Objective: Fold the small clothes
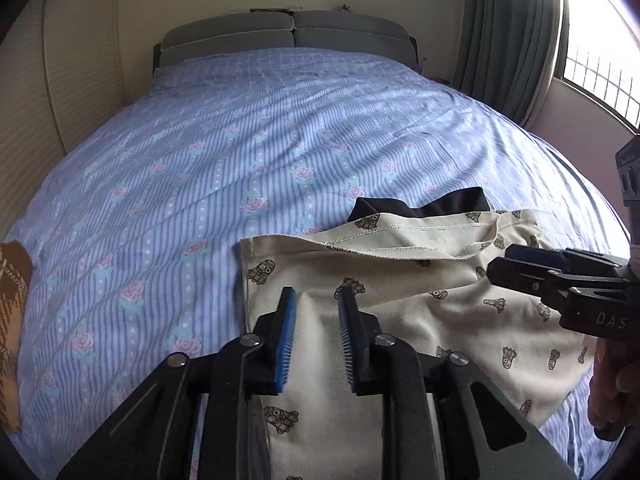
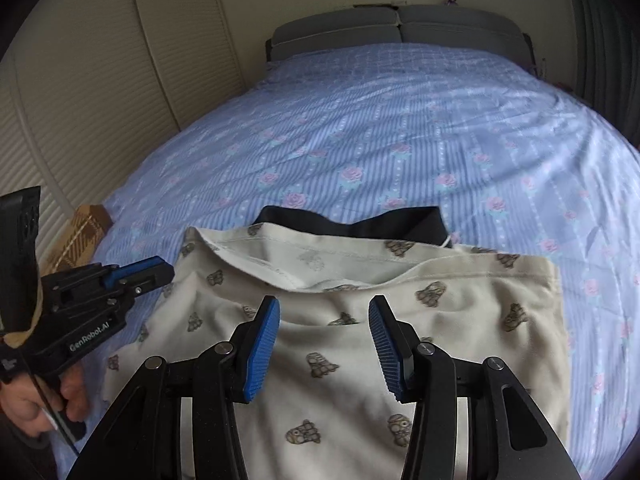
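A cream garment (image 1: 400, 280) printed with small brown figures lies on the blue floral bed sheet (image 1: 200, 160); it also shows in the right wrist view (image 2: 360, 360). Its far edge is folded over, and a black garment (image 1: 420, 204) pokes out from beneath it there, seen too in the right wrist view (image 2: 352, 220). My left gripper (image 1: 318, 300) hovers over the cream garment's left part, jaws open a little, with nothing between them. My right gripper (image 2: 324, 312) is open over the garment's middle, empty. Each gripper appears in the other's view: the right gripper (image 1: 520, 264) and the left gripper (image 2: 160, 270).
A brown plaid cloth (image 1: 12, 320) lies at the bed's left edge, also in the right wrist view (image 2: 80, 232). A grey headboard (image 1: 288, 32) stands at the far end. A slatted wall panel (image 2: 80, 100) runs along the left. Curtains (image 1: 504, 20) and a window (image 1: 600, 40) are at the right.
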Motion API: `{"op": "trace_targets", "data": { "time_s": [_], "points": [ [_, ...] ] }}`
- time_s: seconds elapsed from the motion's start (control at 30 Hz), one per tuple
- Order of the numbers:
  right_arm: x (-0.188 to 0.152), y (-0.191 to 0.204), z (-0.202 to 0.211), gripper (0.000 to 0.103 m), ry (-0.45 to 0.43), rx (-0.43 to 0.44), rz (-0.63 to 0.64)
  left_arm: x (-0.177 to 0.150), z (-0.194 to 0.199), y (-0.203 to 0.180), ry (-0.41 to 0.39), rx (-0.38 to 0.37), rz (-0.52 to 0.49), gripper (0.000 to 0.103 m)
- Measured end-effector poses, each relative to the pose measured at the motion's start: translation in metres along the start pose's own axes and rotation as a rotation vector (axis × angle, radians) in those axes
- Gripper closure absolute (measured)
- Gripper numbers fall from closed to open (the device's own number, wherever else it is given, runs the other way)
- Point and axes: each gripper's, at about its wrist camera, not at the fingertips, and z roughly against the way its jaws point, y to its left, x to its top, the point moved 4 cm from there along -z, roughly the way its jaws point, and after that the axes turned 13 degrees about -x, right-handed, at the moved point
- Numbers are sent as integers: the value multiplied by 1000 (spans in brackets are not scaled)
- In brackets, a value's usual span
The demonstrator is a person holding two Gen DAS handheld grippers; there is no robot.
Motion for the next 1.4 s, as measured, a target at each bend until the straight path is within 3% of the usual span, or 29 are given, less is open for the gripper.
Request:
{"op": "trace_targets", "data": {
  "time_s": [0.23,0.3,0.33,0.37,0.4,0.57,0.67,0.77,0.87,1.07,1.3,1.4],
  "points": [
    [5,-14,-26,56,144,200,-335,3,22,4,-48,14,68,69],
    [6,-17,-37,66,182,233,-415,4,27,8,-56,15,84,69],
    [7,-18,-41,72,197,240,-443,5,29,11,-58,18,88,69],
    [9,-18,-45,90,204,246,-461,5,31,13,-58,22,93,69],
    [11,-17,-47,97,202,246,-471,5,33,15,-59,24,97,69],
    [36,-14,-58,99,162,211,-474,6,37,27,-66,33,126,69],
    [42,-19,-70,99,193,170,-476,4,35,31,-56,27,136,69],
    [48,-16,-56,96,179,149,-369,1,37,31,-47,20,123,69],
    [51,-7,-35,72,115,107,-158,-2,42,30,-61,25,130,67],
    [47,23,-8,72,21,67,321,-7,53,17,-136,124,166,49],
    [29,52,-6,72,-7,59,718,-17,52,4,-134,103,285,49],
    [18,59,-11,72,-12,1,847,-20,50,-3,-129,103,281,49]
  ]
}}
